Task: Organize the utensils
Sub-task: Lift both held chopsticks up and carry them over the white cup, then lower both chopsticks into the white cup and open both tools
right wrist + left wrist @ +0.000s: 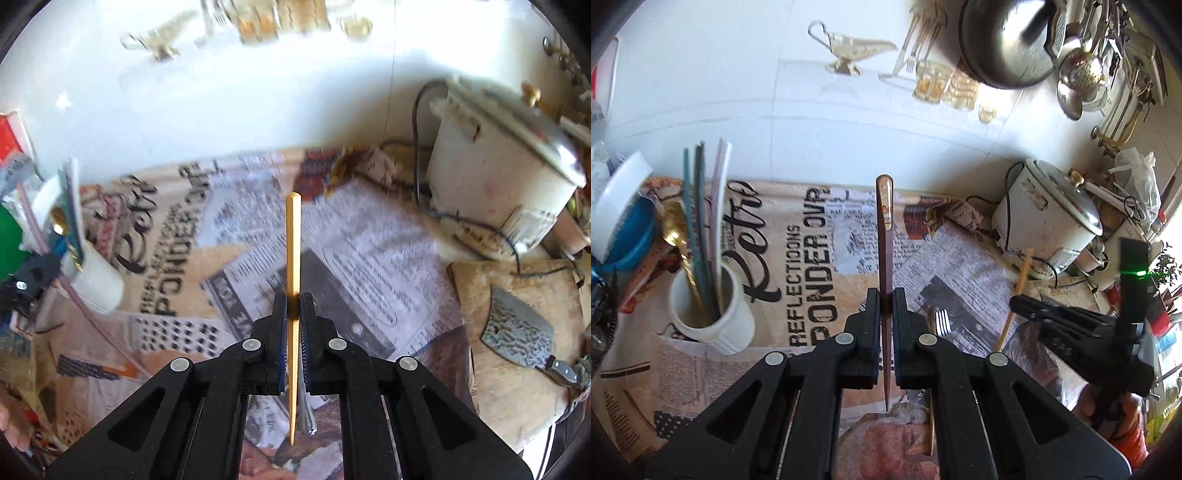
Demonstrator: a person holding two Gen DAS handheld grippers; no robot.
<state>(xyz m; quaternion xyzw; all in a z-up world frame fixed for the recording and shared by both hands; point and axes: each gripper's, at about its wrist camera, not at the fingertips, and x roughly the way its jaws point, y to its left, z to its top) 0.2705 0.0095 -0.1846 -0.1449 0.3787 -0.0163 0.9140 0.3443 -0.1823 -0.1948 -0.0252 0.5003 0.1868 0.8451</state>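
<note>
Newspaper sheets (798, 266) cover the bench below a white tiled wall, with a worn rice cooker (1049, 225) at the right and a cleaver (517, 332) on a wooden board (517, 384) nearby.

The left gripper (885, 299) is clenched on a dark brown chopstick (884, 236), pinched about midway, thick inlaid end pointing away, thin tip toward the camera. The right gripper (294, 306) is likewise clamped on a pale wooden chopstick (293, 243), also held near its middle. Both sticks look light, stiff and slim; the lacquered dark one is probably slick, so a mid-length pinch seems wise to stop it pivoting or sliding through the fingers.

A white cup (713, 317) at the left of the bench, well apart from both sticks, already holds several slender teal, dark and pale sticks plus a gold spoon (675, 225), all leaning toward the wall. It appears the likely home for these two. A fork (942, 323) lies on the paper just beyond the left gripper.
</note>
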